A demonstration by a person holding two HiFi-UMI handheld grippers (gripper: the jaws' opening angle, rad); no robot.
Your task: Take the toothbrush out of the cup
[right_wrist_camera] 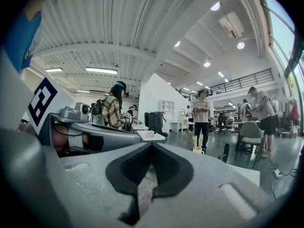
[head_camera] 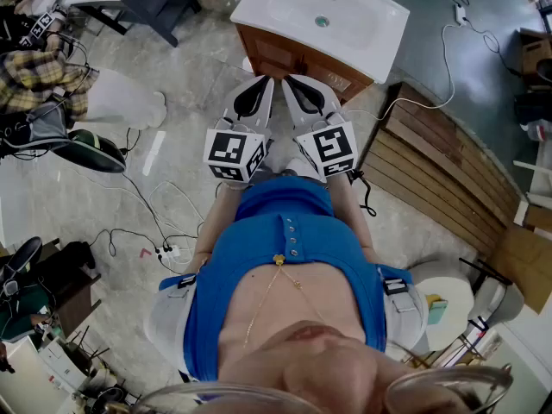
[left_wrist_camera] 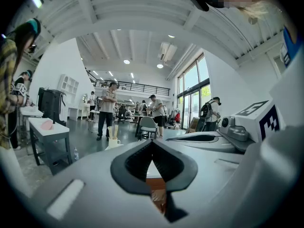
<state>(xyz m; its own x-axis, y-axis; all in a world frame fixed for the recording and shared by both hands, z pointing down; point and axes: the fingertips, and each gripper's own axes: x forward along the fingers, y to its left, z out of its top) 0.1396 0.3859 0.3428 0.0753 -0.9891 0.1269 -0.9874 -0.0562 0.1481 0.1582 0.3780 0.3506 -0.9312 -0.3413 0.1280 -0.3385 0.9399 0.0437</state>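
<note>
A white cup (left_wrist_camera: 113, 139) with pale upright brushes in it stands some way ahead, small in the left gripper view; the right gripper view shows the same cup (right_wrist_camera: 196, 147). Both grippers are held side by side close to the person's chest, well short of it. My left gripper (head_camera: 266, 79) has its jaws pressed together with nothing between them, as its own view (left_wrist_camera: 152, 141) also shows. My right gripper (head_camera: 288, 78) is likewise shut and empty in its own view (right_wrist_camera: 152, 146). The head view does not clearly show the cup.
A white washbasin on a wooden cabinet (head_camera: 321, 24) stands just beyond the gripper tips. Wooden pallets (head_camera: 448, 162) lean at the right. Cables and a power strip (head_camera: 168, 253) lie on the floor at the left. Several people, a table (left_wrist_camera: 45, 126) and a chair (right_wrist_camera: 251, 133) fill the hall beyond.
</note>
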